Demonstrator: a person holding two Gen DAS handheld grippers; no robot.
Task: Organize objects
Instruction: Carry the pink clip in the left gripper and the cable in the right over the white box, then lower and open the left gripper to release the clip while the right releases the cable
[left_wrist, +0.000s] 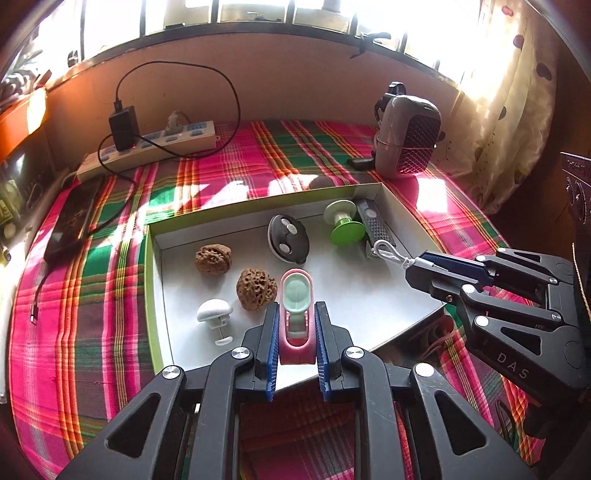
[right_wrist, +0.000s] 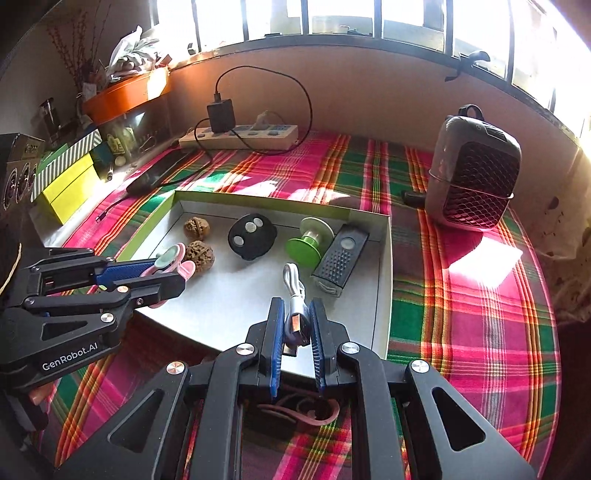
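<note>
At twelve o'clock you face a barred window pouring in hard sunlight above a tan wall. The bench wears a pink, green and orange plaid cloth marked with bright sun patches. At two o'clock in the left wrist view hangs a pale spotted curtain.

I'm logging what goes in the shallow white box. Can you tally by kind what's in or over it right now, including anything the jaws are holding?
Walnuts: 2
Green spool: 1
Black round case: 1
Grey grater-like piece: 1
White mushroom-shaped knob: 1
Pink and mint clip, held by left gripper: 1
White cable, held by right gripper: 1
Total: 8
</note>
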